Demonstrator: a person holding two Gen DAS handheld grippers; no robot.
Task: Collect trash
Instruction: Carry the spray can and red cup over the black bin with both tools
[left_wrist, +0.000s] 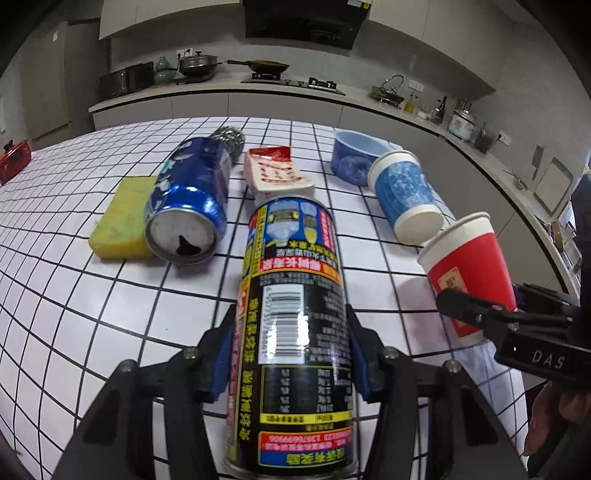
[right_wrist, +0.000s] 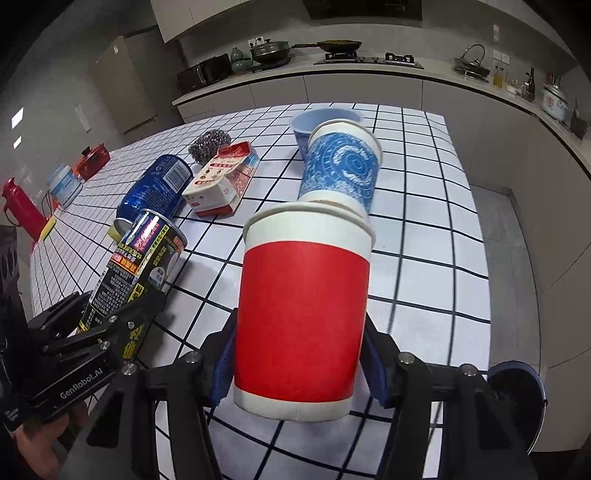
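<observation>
The left gripper (left_wrist: 291, 354) was clamped on the glossy black can (left_wrist: 295, 314), its blue pads pressed to the cylinder's sides, angled down over the tiled table (left_wrist: 92, 314). The right gripper (right_wrist: 299, 358) likewise squeezed the red paper cup (right_wrist: 303, 317), apparently lifted clear of the table, tilted downward.

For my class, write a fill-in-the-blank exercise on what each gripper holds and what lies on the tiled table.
1. The left gripper is closed on a tall black ____.
2. The right gripper holds a paper cup whose band is ____.
3. The blue drink can lies on its ____ on the tiled table.
4. Beside that can lies a ____ sponge.

Missing words: can; red; side; yellow
</observation>
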